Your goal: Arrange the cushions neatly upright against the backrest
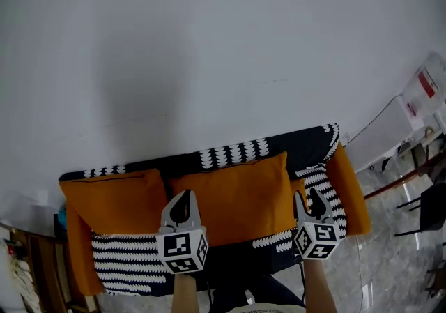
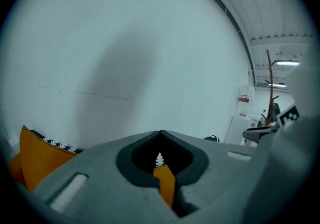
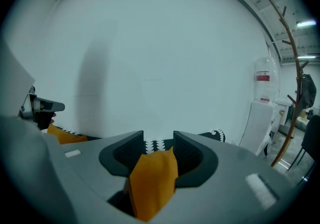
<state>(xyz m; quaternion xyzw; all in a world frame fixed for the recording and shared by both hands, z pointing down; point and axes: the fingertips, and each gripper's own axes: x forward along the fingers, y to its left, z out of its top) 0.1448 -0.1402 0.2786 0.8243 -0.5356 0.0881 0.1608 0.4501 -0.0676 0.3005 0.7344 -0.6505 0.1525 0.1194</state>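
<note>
Orange cushions [image 1: 115, 201]: two. Left tool [image 1: 184, 196], right tool [image 1: 307, 199] pinch one cushion [image 1: 240, 196].

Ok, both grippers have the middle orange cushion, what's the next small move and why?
Probably ease it back upright against the backrest. The left gripper and right gripper both pinch fabric of the middle orange cushion, which stands before the backrest beside the left orange cushion.

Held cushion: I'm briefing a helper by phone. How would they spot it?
A sofa with a black-and-white cover stands against the white wall. Of the orange cushions along its backrest, yours is the middle cushion, pinched by the left gripper and right gripper; the left cushion sits free.
</note>
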